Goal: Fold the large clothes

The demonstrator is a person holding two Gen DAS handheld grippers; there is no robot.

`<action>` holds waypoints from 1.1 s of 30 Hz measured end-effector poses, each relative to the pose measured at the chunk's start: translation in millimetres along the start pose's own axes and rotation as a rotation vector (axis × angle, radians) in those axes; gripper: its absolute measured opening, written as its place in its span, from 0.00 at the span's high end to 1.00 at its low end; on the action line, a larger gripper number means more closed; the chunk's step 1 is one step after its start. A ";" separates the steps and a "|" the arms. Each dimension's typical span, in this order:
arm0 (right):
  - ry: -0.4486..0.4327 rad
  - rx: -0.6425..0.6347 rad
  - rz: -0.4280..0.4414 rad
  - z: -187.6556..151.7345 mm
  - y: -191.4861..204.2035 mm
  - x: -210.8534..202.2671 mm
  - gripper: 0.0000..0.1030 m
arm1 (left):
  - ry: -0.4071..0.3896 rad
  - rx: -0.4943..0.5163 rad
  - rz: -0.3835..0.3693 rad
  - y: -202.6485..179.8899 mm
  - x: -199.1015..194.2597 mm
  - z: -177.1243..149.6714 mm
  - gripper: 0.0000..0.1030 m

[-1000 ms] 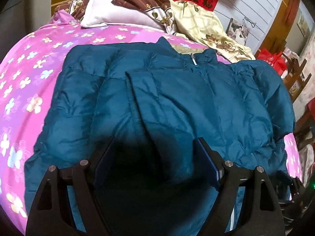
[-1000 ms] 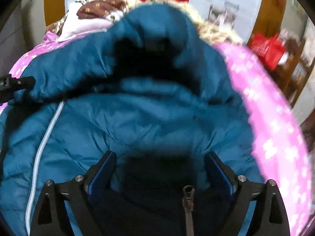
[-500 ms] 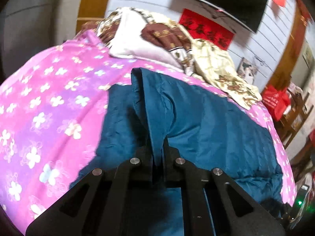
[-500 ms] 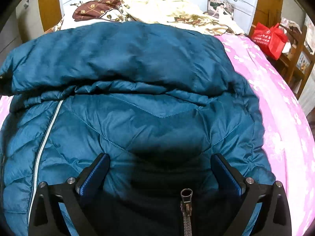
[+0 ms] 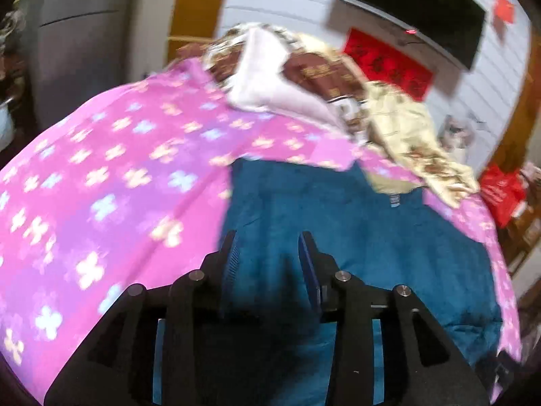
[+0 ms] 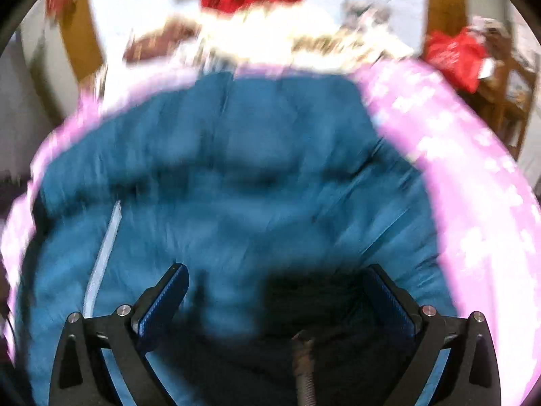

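The jacket (image 5: 389,247) is teal quilted cloth, puffy, with a faint sheen along its stitched ridges; a pale zip tape (image 6: 101,264) runs down it, and a dull metal zip pull (image 6: 302,345) lies near the camera. The bedsheet (image 5: 111,186) is soft matt cloth, pink with printed flowers. The pillow (image 5: 270,91) looks like smooth pale fabric, the blanket (image 5: 405,132) a cream printed cloth. Both the left gripper (image 5: 268,260) and right gripper (image 6: 275,292) are matt black plastic with bright metal screws and ribbed blue pads (image 6: 162,304). The red bag (image 5: 503,193) looks glossy, like plastic.
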State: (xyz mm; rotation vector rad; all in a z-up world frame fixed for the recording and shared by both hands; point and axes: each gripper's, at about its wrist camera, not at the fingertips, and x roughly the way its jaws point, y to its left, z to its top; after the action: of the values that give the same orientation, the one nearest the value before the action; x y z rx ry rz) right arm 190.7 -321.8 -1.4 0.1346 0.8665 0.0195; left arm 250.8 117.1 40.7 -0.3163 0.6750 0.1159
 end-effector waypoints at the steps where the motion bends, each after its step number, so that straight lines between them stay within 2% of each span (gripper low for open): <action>1: -0.048 0.038 -0.005 7.0 -8.4 -8.2 0.00 | 0.002 0.032 -0.013 -9.0 2.0 0.7 0.66; 2: -0.104 0.083 -0.010 16.4 -18.5 -15.6 0.00 | 0.000 0.079 -0.012 -20.6 4.7 -1.2 0.66; 4: -0.166 0.127 0.008 35.7 -30.3 -15.7 0.01 | 0.013 0.194 0.041 -43.1 21.7 -8.3 0.66; 7: -0.163 0.069 0.050 65.2 -24.3 8.0 0.08 | 0.158 0.270 0.113 -46.9 61.2 -28.1 0.65; 9: -0.146 0.015 0.098 82.1 -17.2 32.6 0.08 | 0.181 0.282 0.116 -39.4 69.3 -39.5 0.65; 11: -0.083 -0.027 0.146 87.7 -12.4 62.6 0.08 | 0.194 0.282 0.114 -38.3 69.8 -41.1 0.65; 12: -0.027 -0.051 0.138 86.2 -10.5 80.2 0.06 | 0.202 0.272 0.100 -36.7 69.6 -41.3 0.65; 13: 0.052 -0.078 0.126 84.1 -12.5 100.4 0.00 | 0.212 0.260 0.088 -34.6 69.9 -43.1 0.65; 14: 0.122 -0.082 0.122 80.3 -15.1 117.0 0.00 | 0.213 0.259 0.087 -34.3 69.2 -45.5 0.65; 17: 0.156 -0.095 0.095 93.5 -12.1 115.7 0.02 | 0.205 0.269 0.092 -35.5 68.4 -49.1 0.65; 18: 0.131 -0.109 0.071 101.5 -7.6 109.1 0.04 | 0.203 0.266 0.095 -35.7 68.0 -49.2 0.65; 20: 0.020 -0.122 0.040 119.9 2.8 91.2 0.04 | 0.198 0.268 0.102 -37.0 67.7 -48.6 0.65; 21: -0.044 -0.089 0.050 132.7 7.6 83.8 0.04 | 0.196 0.268 0.106 -37.3 67.4 -49.3 0.65; 24: -0.109 -0.027 0.115 156.5 27.3 89.6 0.04 | 0.195 0.273 0.112 -37.6 66.9 -49.8 0.65; 26: -0.074 -0.016 0.148 160.6 43.6 110.1 0.04 | 0.198 0.266 0.112 -37.0 67.1 -49.7 0.65; 29: 0.090 -0.065 0.094 154.3 63.3 172.4 0.00 | 0.199 0.262 0.108 -36.7 66.3 -49.0 0.65; 33: 0.120 -0.107 0.060 148.3 68.5 181.1 0.00 | 0.203 0.259 0.108 -35.2 65.8 -49.4 0.65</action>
State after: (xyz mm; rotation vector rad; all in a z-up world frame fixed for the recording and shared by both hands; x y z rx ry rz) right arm 423.5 -257.2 -35.2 0.0597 0.9787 0.1306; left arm 279.7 68.0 -28.3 -0.0419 0.8986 0.0983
